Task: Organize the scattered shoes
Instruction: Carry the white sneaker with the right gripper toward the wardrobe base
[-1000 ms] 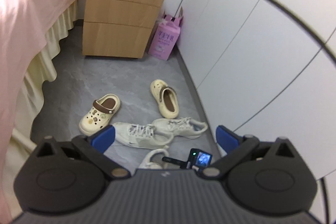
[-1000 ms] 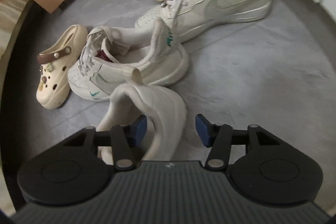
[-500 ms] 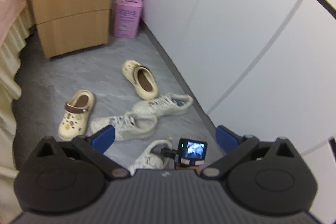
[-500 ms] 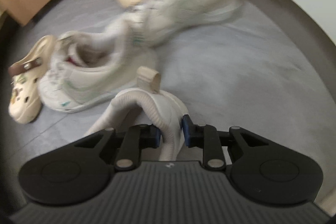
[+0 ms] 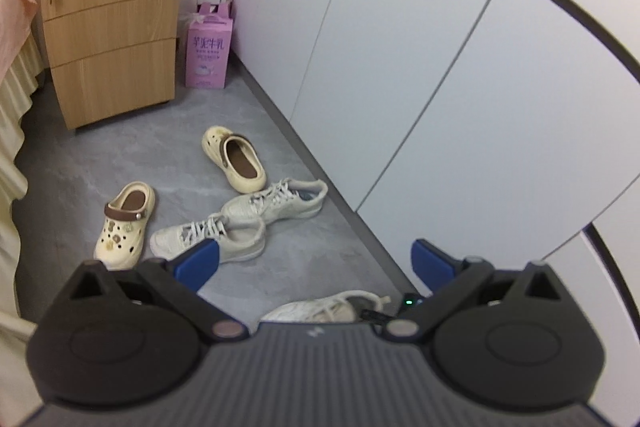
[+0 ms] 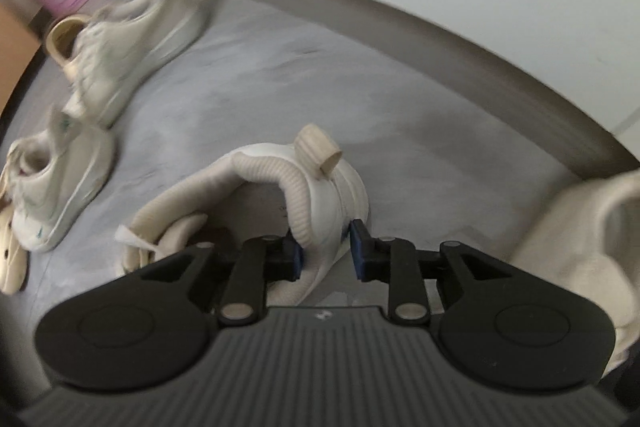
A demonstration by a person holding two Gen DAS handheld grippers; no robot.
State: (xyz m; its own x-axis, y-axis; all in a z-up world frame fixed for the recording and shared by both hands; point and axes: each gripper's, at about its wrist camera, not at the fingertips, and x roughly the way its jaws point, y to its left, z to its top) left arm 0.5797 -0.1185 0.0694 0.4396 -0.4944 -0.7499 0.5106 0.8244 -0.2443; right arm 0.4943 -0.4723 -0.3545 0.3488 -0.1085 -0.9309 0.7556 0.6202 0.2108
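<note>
change: right claw (image 6: 326, 247) has carried the white sneaker (image 6: 320, 195) by its heel toward the floor's wall edge | jaws easing open around it | left claw (image 5: 316, 263) wide open, empty | meaning: first shoe being placed

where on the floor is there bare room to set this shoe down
Free: the grey floor strip along the white cabinet doors, and before the wooden drawer unit. Crowded: the middle, where two white laced sneakers and two cream clogs lie.
</note>
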